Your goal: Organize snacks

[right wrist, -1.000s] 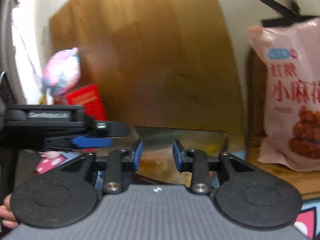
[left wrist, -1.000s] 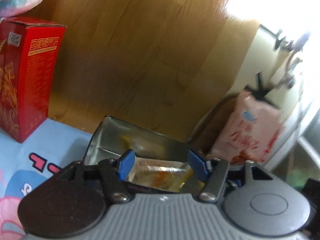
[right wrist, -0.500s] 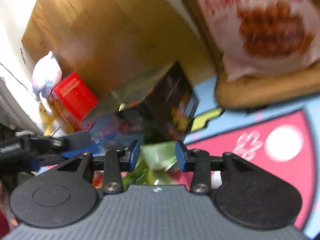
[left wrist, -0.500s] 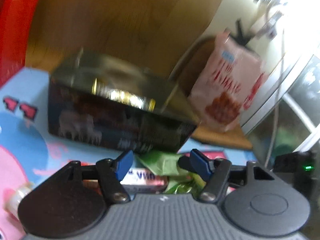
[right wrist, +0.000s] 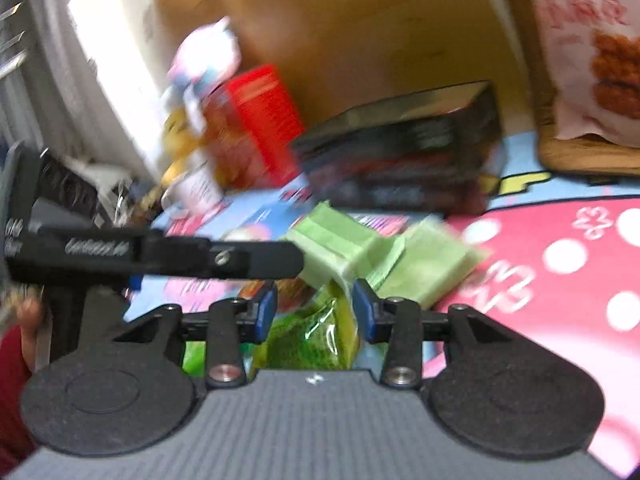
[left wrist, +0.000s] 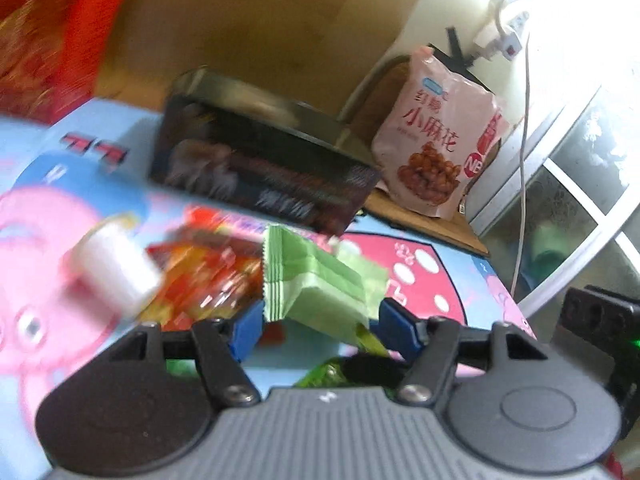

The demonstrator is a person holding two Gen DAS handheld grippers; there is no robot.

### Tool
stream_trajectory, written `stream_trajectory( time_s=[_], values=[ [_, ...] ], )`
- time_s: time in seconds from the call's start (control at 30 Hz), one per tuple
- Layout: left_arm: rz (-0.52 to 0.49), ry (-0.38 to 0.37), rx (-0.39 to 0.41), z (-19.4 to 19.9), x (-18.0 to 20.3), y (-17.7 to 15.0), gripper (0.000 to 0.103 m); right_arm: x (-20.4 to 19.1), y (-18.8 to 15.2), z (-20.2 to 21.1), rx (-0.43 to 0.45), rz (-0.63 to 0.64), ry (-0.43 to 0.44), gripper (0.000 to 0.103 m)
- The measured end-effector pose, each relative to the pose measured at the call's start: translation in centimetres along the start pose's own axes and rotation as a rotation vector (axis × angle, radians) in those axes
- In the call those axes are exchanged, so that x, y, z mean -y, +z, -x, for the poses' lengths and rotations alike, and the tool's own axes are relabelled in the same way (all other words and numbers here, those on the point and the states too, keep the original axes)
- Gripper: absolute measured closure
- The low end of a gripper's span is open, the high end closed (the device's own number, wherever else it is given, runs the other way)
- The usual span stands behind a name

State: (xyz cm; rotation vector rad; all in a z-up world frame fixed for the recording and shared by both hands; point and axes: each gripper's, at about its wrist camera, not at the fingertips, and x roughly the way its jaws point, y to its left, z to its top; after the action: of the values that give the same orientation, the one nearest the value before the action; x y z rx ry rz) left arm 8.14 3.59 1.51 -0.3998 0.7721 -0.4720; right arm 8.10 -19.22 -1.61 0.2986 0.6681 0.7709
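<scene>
Hand-held gripper (left wrist: 322,330) beneath tilted wafer pack (left wrist: 316,284)

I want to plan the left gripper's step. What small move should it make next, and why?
Probably ease the left gripper forward and close on the light green packet. Its fingers stand open on either side of the packet's near end, and the dark tin lies behind with its top open.

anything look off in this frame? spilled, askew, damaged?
Yes: loose snacks lie in a jumble on the cartoon mat in front of the dark tin, not in it: two light green packets, a red-orange wrapper and a white cup on its side. No damage shows, though blur hides detail.
</scene>
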Motion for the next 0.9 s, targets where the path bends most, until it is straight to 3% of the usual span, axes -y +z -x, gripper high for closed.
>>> stream_trajectory(
  time_s=[0.13, 0.33, 0.53, 0.9],
  values=[
    [0.063, 0.0, 0.041, 3.3, -1.8, -0.8, 0.039, -2.4, -1.2, 0.7, -0.028, 0.056, 0.061, 0.052],
    [0.095, 0.001, 0.088, 5.7, -3.0, -0.2, 0.039, -2.2, -1.6, 2.9, 0.033, 0.026, 0.006, 0.052],
    [0.079, -0.013, 0.031, 3.7, -2.8, 0.0, 0.038, -1.8, -1.7, 2.8, 0.021, 0.034, -0.068, 0.052],
    [0.048, -0.024, -0.071, -0.1, -2.3, -0.1, 0.04, -2.6, -2.0, -0.2, -0.051, 0.107, -0.08, 0.052]
  ],
)
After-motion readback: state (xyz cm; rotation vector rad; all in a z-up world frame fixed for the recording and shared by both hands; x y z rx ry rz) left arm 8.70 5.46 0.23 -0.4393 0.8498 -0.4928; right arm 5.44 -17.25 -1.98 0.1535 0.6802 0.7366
